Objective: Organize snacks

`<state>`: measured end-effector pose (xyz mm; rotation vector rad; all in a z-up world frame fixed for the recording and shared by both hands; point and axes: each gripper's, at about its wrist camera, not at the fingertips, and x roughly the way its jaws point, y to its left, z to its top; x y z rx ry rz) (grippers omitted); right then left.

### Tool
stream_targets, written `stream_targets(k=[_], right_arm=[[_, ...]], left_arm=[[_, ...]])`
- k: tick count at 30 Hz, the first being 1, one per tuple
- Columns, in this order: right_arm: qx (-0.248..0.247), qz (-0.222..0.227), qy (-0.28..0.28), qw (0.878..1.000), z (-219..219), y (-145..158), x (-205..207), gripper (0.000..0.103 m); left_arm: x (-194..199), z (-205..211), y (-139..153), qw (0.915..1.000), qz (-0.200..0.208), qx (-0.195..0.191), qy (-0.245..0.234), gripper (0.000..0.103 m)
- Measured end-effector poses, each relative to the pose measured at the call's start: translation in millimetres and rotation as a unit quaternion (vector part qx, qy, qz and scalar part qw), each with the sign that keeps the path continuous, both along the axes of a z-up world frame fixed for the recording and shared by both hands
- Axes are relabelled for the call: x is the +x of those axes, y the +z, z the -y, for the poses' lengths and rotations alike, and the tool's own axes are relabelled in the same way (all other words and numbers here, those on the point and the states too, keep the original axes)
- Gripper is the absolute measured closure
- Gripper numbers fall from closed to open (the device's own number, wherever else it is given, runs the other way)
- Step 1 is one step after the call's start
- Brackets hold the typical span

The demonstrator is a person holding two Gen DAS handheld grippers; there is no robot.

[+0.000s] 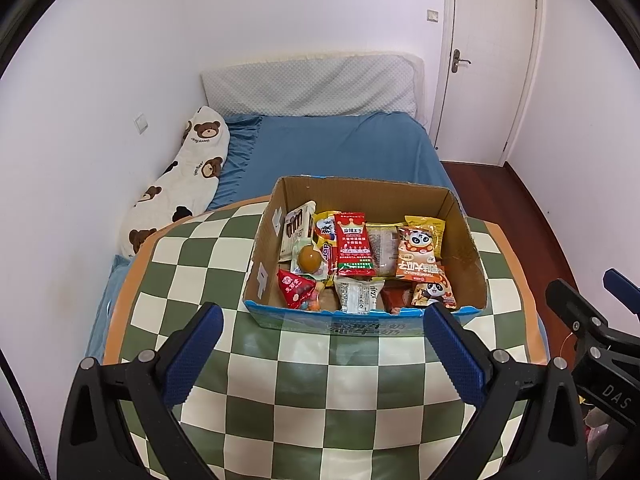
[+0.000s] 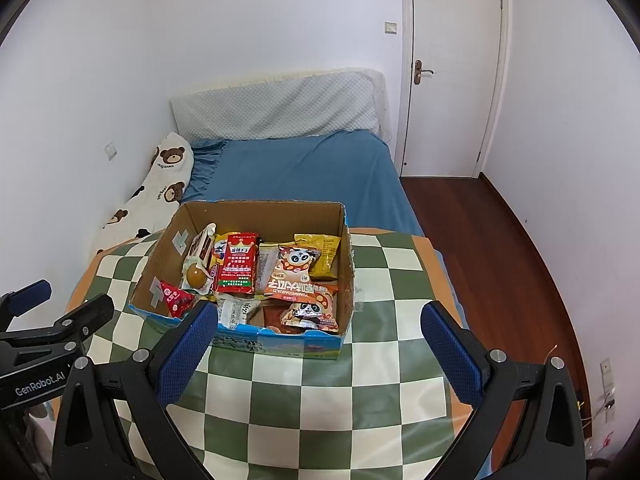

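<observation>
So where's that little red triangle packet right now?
The red triangle packet lies inside the cardboard box, in its near left corner, just below the brown egg; the right wrist view shows it there too.

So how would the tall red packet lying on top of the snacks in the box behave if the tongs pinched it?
The red packet looks like a flat, glossy film pouch, so probably light and floppy, sagging if held by one end. Its shiny surface may slip. It lies on other packets in the cardboard box, so it should lift freely.
</observation>
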<state>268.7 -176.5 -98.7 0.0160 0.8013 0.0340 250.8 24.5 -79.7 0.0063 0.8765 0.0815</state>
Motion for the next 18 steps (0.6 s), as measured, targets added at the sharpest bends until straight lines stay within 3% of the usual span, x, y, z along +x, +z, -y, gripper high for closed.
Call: stream_targets(k=[18], right_arm=[[-0.003, 0.001, 0.002, 1.0, -0.2, 1.1, -0.8, 0.0]], left_arm=[[-2.7, 0.7, 4.2, 1.0, -0.001, 0.0, 0.001, 0.0]])
